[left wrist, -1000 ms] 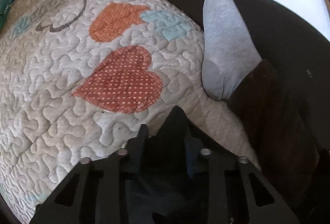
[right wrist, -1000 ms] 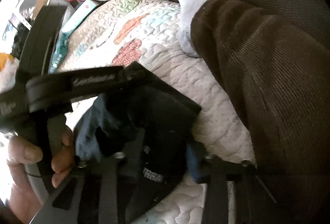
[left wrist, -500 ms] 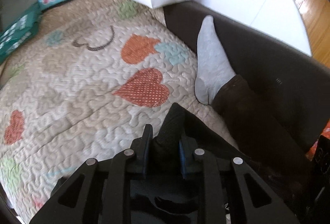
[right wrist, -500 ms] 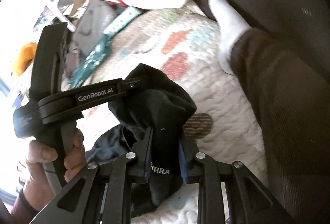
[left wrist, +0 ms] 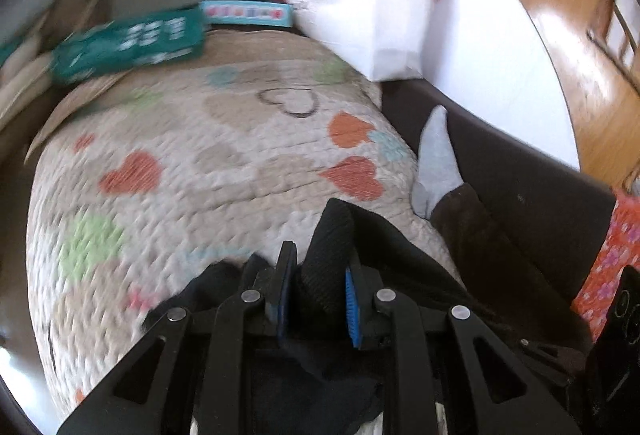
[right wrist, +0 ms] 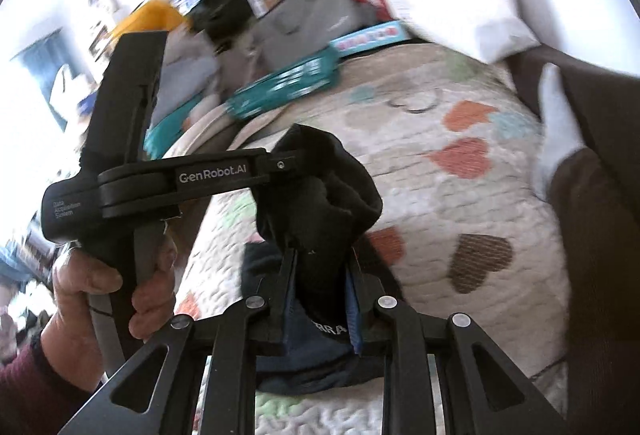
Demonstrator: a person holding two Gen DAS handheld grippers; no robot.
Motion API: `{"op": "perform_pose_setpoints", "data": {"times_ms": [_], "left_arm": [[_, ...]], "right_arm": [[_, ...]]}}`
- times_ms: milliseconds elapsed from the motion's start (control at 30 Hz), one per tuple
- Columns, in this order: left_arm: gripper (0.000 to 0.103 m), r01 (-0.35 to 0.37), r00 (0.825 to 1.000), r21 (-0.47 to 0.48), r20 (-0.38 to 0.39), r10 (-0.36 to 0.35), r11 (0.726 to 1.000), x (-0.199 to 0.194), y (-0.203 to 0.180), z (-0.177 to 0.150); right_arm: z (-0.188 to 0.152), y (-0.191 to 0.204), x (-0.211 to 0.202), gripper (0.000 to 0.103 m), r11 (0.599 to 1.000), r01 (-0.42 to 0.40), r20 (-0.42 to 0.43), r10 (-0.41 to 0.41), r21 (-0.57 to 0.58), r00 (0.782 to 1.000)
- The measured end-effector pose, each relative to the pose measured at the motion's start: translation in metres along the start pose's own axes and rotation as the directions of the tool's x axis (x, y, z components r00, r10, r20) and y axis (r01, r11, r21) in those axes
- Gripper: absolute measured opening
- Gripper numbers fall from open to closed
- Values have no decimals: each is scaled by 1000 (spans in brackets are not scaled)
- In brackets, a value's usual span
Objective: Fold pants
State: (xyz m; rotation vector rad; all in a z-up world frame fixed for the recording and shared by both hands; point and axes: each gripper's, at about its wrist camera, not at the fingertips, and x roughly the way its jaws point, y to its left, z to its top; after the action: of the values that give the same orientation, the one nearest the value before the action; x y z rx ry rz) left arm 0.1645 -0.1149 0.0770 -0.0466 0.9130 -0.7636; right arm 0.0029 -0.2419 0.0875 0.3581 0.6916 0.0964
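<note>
A pair of dark, near-black fabric pants (right wrist: pixel 320 203) hung bunched and lifted above a cream quilted blanket with stitched heart patches (left wrist: pixel 208 171), pinched at two close points. The left claw (left wrist: pixel 316 271) was pressed onto a ridge of the cloth, blue pads showing either side of it. The right claw (right wrist: pixel 322 275) was likewise clamped on a thick wad of the same garment, with pale lettering visible on a band lower down. In the right wrist view the left tool's black body sat just beyond the wad, gripped by the person's left hand (right wrist: pixel 100 291).

By the look of it the folding had barely begun — no flat layer or neat crease showed, and the garment would need spreading on the blanket first.

Around it: the person's own leg in brown corduroy trousers (left wrist: pixel 488 255) with a grey sock (left wrist: pixel 436 151) rested along the blanket's right edge, close enough to crowd the laying-out space. At the far edge lay a teal printed box (left wrist: pixel 128 43), a white paper bag with red marks (left wrist: pixel 368 7) and a grey case (right wrist: pixel 308 15) — all blurred.
</note>
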Motion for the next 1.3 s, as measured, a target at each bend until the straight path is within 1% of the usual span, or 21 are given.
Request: {"op": "perform_pose_setpoints", "data": {"times_ms": [133, 233, 400, 467, 567, 600, 633, 700, 767, 800, 833, 900, 967, 1033, 1067, 1100, 1167, 1200, 1233, 1300], "left_arm": [[21, -4, 1000, -127, 9, 5, 992, -18, 47, -28], [21, -40, 999, -176, 0, 41, 983, -21, 70, -49], [22, -60, 998, -243, -18, 58, 968, -16, 102, -78], [23, -62, 998, -259, -21, 59, 964, -16, 111, -84], [23, -88, 996, -273, -35, 82, 958, -17, 122, -86], [25, -88, 996, -284, -39, 80, 955, -18, 126, -87], [30, -89, 996, -296, -43, 79, 951, -18, 130, -88], [36, -102, 995, -327, -50, 91, 940, -20, 137, -91], [39, -117, 993, -348, -55, 104, 930, -24, 142, -95], [40, -133, 991, -347, -59, 120, 928, -26, 142, -96], [42, -167, 986, -335, -64, 154, 928, -28, 142, -97], [45, -228, 974, -305, -71, 217, 925, -32, 139, -99], [47, -264, 964, -294, -83, 251, 919, -35, 138, -101], [47, -279, 960, -327, -101, 260, 903, -38, 142, -108], [47, -280, 960, -360, -107, 259, 890, -41, 146, -113], [47, -279, 960, -406, -109, 257, 870, -45, 150, -120], [47, -289, 956, -493, -109, 271, 820, -54, 156, -137], [47, -294, 954, -518, -109, 279, 803, -57, 158, -144], [47, -296, 953, -530, -107, 283, 795, -59, 158, -148], [47, -301, 950, -534, -102, 294, 790, -62, 155, -150]], "right_arm": [[-13, 39, 15, 23, 993, -56, -57, 50, -102, 997], [-30, 66, 37, 23, 979, -90, -128, 67, -182, 989], [-63, 92, 75, 22, 949, -118, -232, 50, -293, 971], [-71, 97, 84, 22, 939, -118, -254, 34, -324, 967], [-80, 104, 96, 22, 927, -129, -282, 25, -353, 959], [-82, 106, 99, 22, 922, -132, -290, 23, -364, 957], [-84, 107, 101, 23, 917, -132, -293, 18, -376, 956], [-85, 109, 103, 26, 914, -127, -294, 9, -386, 956], [-86, 109, 102, 35, 912, -126, -291, 8, -391, 957], [-87, 109, 102, 46, 911, -135, -298, 14, -390, 955], [-88, 111, 99, 56, 908, -149, -306, 24, -392, 952], [-90, 114, 89, 61, 891, -171, -309, 36, -421, 950], [-91, 118, 80, 62, 873, -186, -308, 43, -451, 950], [-86, 119, 68, 62, 861, -192, -298, 49, -472, 953], [-82, 118, 64, 62, 861, -186, -287, 48, -474, 957], [-74, 115, 59, 63, 863, -177, -270, 49, -473, 961], [-58, 108, 56, 65, 874, -153, -241, 42, -461, 970], [-50, 105, 57, 67, 881, -132, -225, 30, -455, 974], [-37, 100, 62, 67, 891, -94, -202, 2, -445, 979], [-18, 94, 75, 68, 894, -68, -193, -21, -443, 981]]}}
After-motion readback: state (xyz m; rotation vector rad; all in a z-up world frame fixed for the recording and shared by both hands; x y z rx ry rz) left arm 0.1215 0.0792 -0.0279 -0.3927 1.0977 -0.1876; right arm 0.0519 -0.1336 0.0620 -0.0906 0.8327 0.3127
